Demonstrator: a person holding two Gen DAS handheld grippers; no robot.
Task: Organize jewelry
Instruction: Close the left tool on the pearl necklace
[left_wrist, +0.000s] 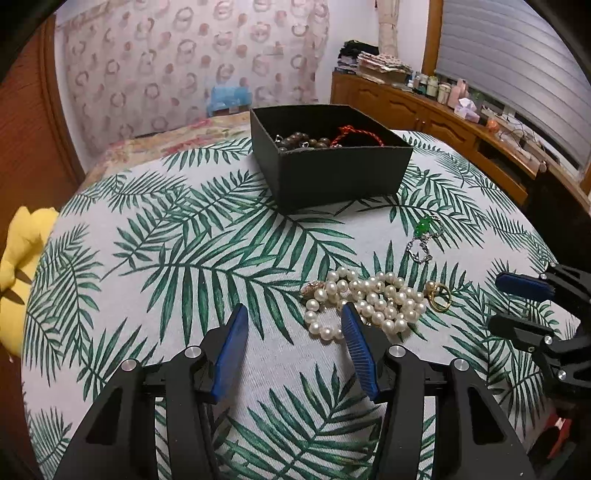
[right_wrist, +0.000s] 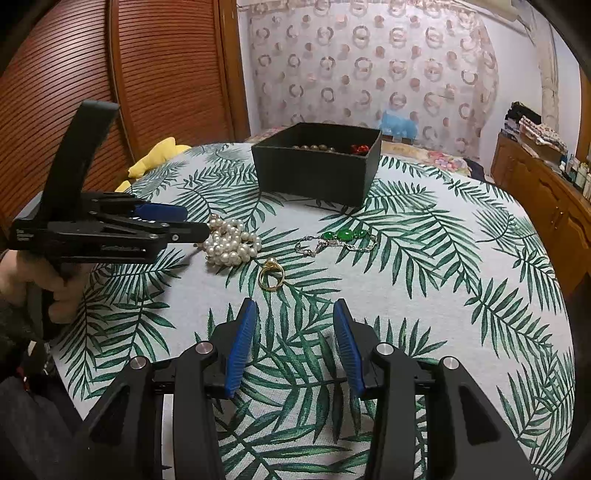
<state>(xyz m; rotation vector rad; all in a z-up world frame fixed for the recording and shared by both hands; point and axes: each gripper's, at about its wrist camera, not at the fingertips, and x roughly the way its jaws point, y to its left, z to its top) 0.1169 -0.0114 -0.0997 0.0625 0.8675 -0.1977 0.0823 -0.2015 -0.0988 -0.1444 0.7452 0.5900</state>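
A white pearl necklace (left_wrist: 369, 302) (right_wrist: 231, 243) lies heaped on the leaf-print tablecloth. A gold ring (left_wrist: 439, 295) (right_wrist: 271, 276) lies beside it. A silver chain with green stones (left_wrist: 424, 236) (right_wrist: 340, 238) lies farther out. A black open box (left_wrist: 328, 166) (right_wrist: 317, 166) holds brown beads (left_wrist: 303, 142) and a red cord (left_wrist: 354, 133). My left gripper (left_wrist: 293, 317) (right_wrist: 192, 221) is open, its right finger touching the near edge of the pearls. My right gripper (right_wrist: 293, 314) (left_wrist: 502, 299) is open and empty, just short of the ring.
The round table's edge (right_wrist: 546, 295) curves off on all sides. A yellow soft toy (left_wrist: 18, 266) (right_wrist: 155, 155) sits past the left edge. A wooden sideboard (left_wrist: 443, 110) with small items stands at the right. A patterned curtain (right_wrist: 369, 66) hangs behind.
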